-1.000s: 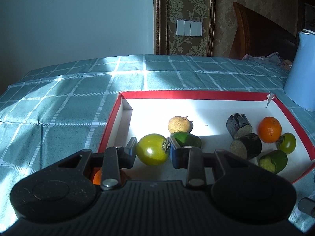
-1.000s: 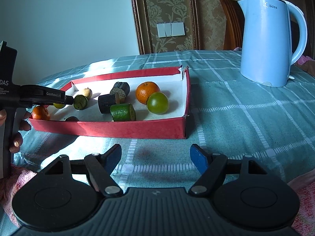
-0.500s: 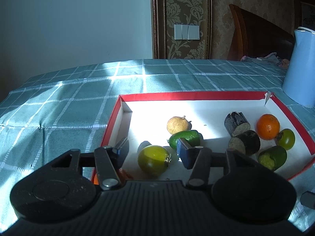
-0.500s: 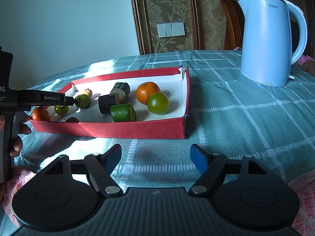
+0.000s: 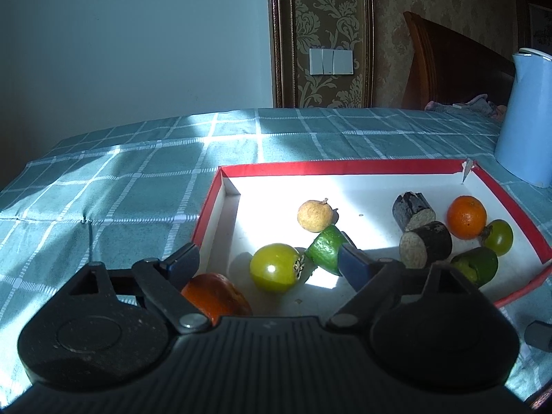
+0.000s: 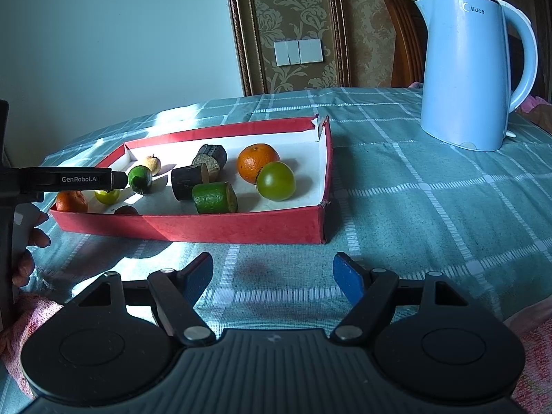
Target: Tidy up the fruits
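A red-rimmed white tray holds the fruit. A green tomato lies on its floor between the fingers of my left gripper. The jaws are opening and the pads stand clear of the tomato. An orange fruit sits by the left finger and a cut green piece by the right one. Farther in are a small tan fruit, two dark cylinders, a tangerine and a second green tomato. My right gripper hangs open and empty over the tablecloth in front of the tray.
A pale blue kettle stands on the checked teal tablecloth to the right of the tray. A person's hand holds the left gripper at the tray's left end. A wooden chair stands behind the table.
My left gripper has let go of the green tomato and its jaws have spread wide. The tomato now rests on the tray floor. The right gripper has not moved.
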